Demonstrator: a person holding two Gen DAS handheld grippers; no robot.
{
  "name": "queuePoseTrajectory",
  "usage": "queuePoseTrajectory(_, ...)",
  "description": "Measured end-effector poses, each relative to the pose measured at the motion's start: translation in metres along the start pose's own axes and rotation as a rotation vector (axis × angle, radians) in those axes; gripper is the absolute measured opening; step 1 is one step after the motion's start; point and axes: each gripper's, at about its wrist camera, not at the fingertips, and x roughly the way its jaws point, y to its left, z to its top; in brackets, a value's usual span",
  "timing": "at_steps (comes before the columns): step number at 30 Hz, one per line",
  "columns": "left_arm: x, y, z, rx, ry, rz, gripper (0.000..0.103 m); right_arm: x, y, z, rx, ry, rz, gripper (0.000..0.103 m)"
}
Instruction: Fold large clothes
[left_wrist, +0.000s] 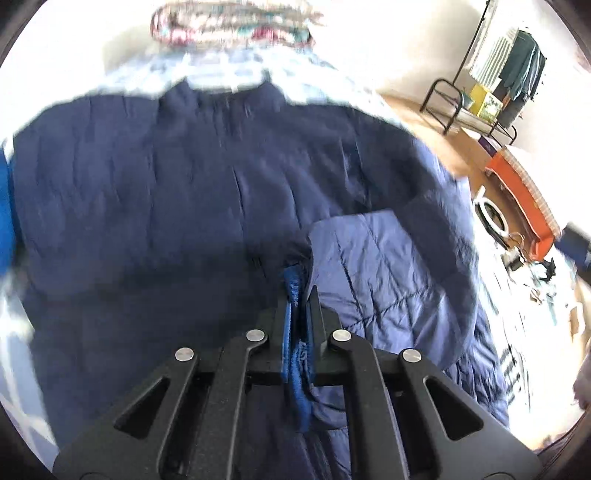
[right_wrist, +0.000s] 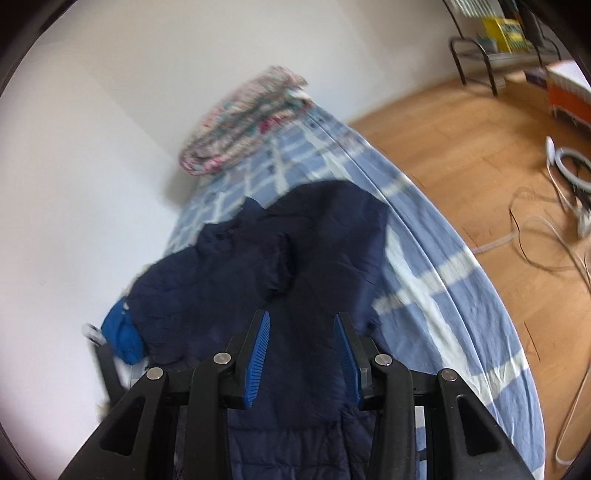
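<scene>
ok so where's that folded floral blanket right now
The folded floral blanket sits at the far end of the bed, against the white wall, beyond the collar of the navy jacket; the left wrist view shows it top centre.

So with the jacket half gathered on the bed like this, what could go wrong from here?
1. The left gripper pinches only a thin edge of the navy jacket; it could slip out.
2. The right gripper stands open with cloth between its pads, so that side may sag unevenly.
3. The flipped quilted lining could fold in crooked.
</scene>
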Motion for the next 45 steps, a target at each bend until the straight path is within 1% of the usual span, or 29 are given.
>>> queuePoseTrajectory(3,-0.009,0.016,0.034,-0.001,-0.06,0.035,0.004,0.018,-0.01,-0.004,0.025,0.052,-0.019,0.037)
queuePoseTrajectory(7,-0.01,0.044,0.064,-0.027,-0.117,0.095,0.004,0.044,-0.014,-0.012,0.022,0.117,-0.043,0.035)
queuePoseTrajectory(10,-0.005,0.076,0.08,-0.079,-0.141,0.149,0.004,0.067,-0.014,-0.016,0.013,0.16,-0.068,0.034)
queuePoseTrajectory(12,0.003,0.1,0.088,-0.125,-0.153,0.204,0.004,0.079,-0.017,-0.02,0.014,0.189,-0.075,0.034)
queuePoseTrajectory(14,0.01,0.128,0.089,-0.18,-0.16,0.259,0.004,0.094,-0.019,-0.026,0.021,0.232,-0.085,0.034)
queuePoseTrajectory(17,0.024,0.166,0.084,-0.259,-0.15,0.322,0.004,0.111,-0.022,-0.035,-0.003,0.273,-0.149,0.033)
queuePoseTrajectory(18,0.029,0.172,0.081,-0.269,-0.142,0.33,0.004,0.116,-0.024,-0.037,-0.013,0.282,-0.176,0.033)
queuePoseTrajectory(20,0.039,0.185,0.075,-0.273,-0.12,0.341,0.004,0.122,-0.028,-0.038,-0.017,0.29,-0.205,0.033)
queuePoseTrajectory(22,0.046,0.188,0.073,-0.269,-0.117,0.345,0.004,0.125,-0.032,-0.039,-0.009,0.297,-0.227,0.033)
queuePoseTrajectory(25,0.057,0.189,0.068,-0.265,-0.108,0.307,0.004,0.126,-0.034,-0.038,-0.003,0.299,-0.244,0.03)
queuePoseTrajectory(26,0.061,0.188,0.068,-0.264,-0.101,0.306,0.004,0.126,-0.033,-0.038,-0.01,0.3,-0.249,0.03)
queuePoseTrajectory(29,0.064,0.188,0.069,-0.263,-0.105,0.326,0.004,0.128,-0.025,-0.039,-0.05,0.3,-0.272,0.032)
queuePoseTrajectory(31,0.069,0.189,0.072,-0.26,-0.097,0.358,0.004,0.128,-0.02,-0.04,-0.061,0.305,-0.271,0.033)
queuePoseTrajectory(33,0.07,0.19,0.074,-0.258,-0.081,0.367,0.007,0.126,-0.018,-0.039,-0.061,0.3,-0.263,0.032)
queuePoseTrajectory(35,0.064,0.189,0.074,-0.256,-0.08,0.355,0.012,0.124,-0.019,-0.038,-0.069,0.29,-0.263,0.033)
queuePoseTrajectory(37,0.051,0.187,0.073,-0.242,-0.095,0.349,0.027,0.12,-0.015,-0.037,-0.09,0.268,-0.267,0.032)
queuePoseTrajectory(38,0.042,0.186,0.072,-0.233,-0.111,0.35,0.03,0.116,-0.012,-0.036,-0.102,0.253,-0.264,0.033)
queuePoseTrajectory(40,0.021,0.186,0.07,-0.23,-0.136,0.349,0.031,0.109,-0.006,-0.035,-0.117,0.226,-0.25,0.033)
queuePoseTrajectory(45,-0.053,0.19,0.05,-0.248,-0.21,0.303,0.031,0.078,0.012,-0.037,-0.209,0.121,-0.239,0.036)
